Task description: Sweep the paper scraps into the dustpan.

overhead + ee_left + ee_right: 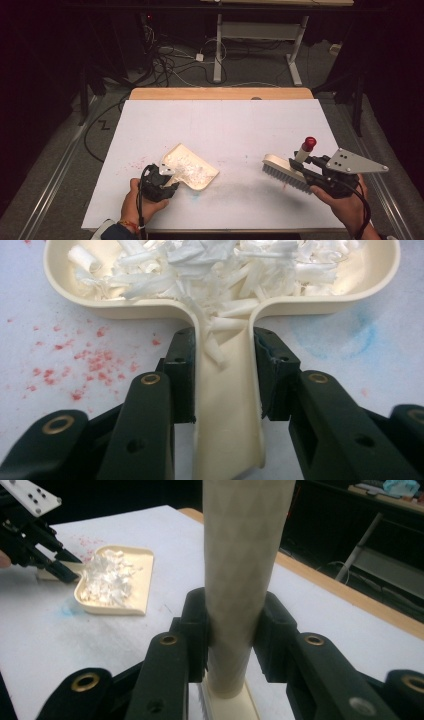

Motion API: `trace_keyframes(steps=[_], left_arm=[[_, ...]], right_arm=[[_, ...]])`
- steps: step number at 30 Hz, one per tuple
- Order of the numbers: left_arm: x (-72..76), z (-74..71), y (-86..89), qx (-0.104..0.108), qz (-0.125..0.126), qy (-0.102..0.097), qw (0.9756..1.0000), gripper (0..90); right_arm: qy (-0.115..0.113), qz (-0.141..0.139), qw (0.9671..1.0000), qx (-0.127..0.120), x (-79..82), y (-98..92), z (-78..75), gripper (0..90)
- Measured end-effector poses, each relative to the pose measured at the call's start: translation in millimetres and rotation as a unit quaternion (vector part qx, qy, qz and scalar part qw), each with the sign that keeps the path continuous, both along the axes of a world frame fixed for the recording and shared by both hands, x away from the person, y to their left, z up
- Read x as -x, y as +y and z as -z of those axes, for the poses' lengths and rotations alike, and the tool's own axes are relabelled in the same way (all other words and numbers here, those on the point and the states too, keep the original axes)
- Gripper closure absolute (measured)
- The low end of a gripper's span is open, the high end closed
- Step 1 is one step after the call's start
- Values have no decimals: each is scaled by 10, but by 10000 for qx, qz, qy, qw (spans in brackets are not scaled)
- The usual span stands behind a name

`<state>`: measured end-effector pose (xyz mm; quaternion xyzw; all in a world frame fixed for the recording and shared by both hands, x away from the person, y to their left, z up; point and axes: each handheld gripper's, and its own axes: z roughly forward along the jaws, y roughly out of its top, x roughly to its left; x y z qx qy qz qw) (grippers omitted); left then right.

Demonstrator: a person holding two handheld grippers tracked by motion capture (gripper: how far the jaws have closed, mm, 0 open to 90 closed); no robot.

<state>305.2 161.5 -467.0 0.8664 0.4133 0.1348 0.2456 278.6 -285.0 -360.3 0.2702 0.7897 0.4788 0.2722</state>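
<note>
White table [225, 125]: dustpan [192, 167] handle clamped in left gripper [167, 172].

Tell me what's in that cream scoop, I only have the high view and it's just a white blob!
Observer: The left gripper view shows the dustpan heaped with white paper shreds.
Operator: Is the left claw really squeezing it?
Observer: Yes, the left claw is clamped on both sides of the dustpan's handle, and a few shreds have slid down into the handle channel.
Operator: And the brush?
Observer: In the right gripper view, the right claw grips the brush around its pale handle, which has a fine diamond pattern.
</note>
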Motion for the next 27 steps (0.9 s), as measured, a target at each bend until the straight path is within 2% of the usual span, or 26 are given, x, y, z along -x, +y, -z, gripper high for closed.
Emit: trace_keyframes(steps=[3, 10, 11, 20, 27], left_arm=[[-5, 5, 47, 28, -85, 9, 10000, 629], [-18, -3, 173, 106, -274, -26, 9996, 629], [-21, -2, 183, 113, -302, -35, 9995, 629], [-59, -10, 254, 139, -507, -75, 9986, 630], [-74, -16, 339, 192, -702, -116, 9973, 630]], right_arm=[[112, -48, 9999, 103, 54, -71, 3, 709], [271, -195, 9993, 155, 134, -134, 1, 709], [313, -228, 9990, 231, 143, -135, 12, 708], [457, -225, 9982, 302, 137, -170, 51, 709], [610, -327, 9966, 443, 153, -158, 21, 709]])
